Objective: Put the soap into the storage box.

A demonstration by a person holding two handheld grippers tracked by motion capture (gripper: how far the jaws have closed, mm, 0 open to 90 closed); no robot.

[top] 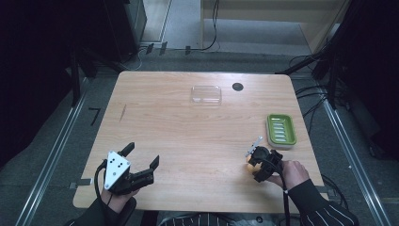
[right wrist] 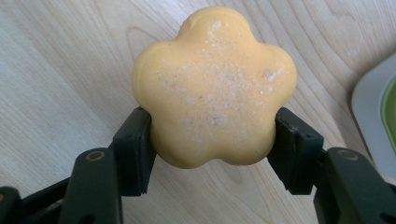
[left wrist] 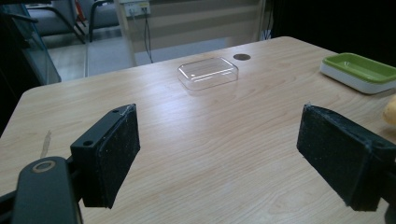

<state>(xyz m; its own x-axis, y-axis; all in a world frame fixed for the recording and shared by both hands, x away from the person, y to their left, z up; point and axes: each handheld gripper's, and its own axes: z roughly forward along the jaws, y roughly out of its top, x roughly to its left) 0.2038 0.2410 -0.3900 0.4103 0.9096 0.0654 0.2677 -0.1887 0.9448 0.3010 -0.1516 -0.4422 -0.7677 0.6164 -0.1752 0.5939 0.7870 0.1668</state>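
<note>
A yellow flower-shaped soap bar (right wrist: 212,86) sits clamped between the two black jaws of my right gripper (right wrist: 212,147), which is shut on it just above the wooden table. From above, that gripper (top: 256,162) is near the table's front right, with the soap (top: 251,162) peeking out at its left side. A green soap dish (top: 281,130) lies just beyond it toward the right edge. My left gripper (top: 142,155) rests at the front left, open, with bare table between its pads (left wrist: 112,154).
A clear plastic lid or tray (top: 206,94) lies at the far middle of the table, with a dark round hole (top: 237,86) beside it. The green dish (left wrist: 359,70) stands at the right in the left gripper view. Cables and dark frames surround the table (top: 188,127).
</note>
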